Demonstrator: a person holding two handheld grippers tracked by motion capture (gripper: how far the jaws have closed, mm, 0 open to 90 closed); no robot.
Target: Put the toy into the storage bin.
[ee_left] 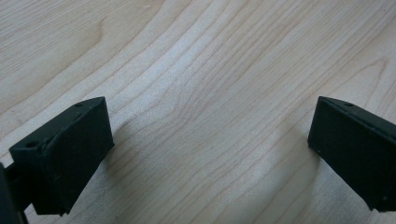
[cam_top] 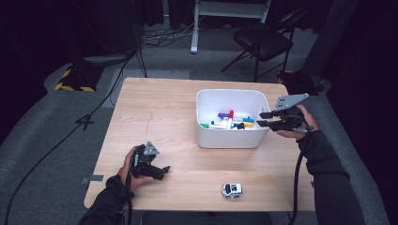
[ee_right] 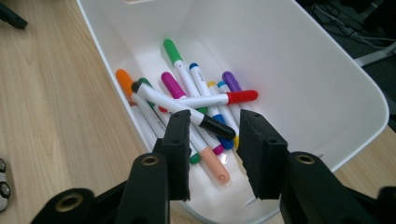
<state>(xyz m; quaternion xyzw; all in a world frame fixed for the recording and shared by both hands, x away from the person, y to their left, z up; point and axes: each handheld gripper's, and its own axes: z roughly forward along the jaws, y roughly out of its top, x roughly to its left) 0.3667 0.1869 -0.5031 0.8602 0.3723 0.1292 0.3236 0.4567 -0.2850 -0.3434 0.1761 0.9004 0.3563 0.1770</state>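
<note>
Right gripper view, right hand-held gripper (ee_right: 215,154) parted, empty, above markers (ee_right: 196,109) in white bin (ee_right: 327,84), print unreadable; left hand-held gripper (ee_left: 210,154) wide apart.

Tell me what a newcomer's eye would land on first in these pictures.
First, the white bin toward the table's right, with a jumble of bright markers in it. The right gripper hangs over its rim, jaws apart and empty above the black-capped marker. Then the small toy car alone near the table's front edge.
</note>
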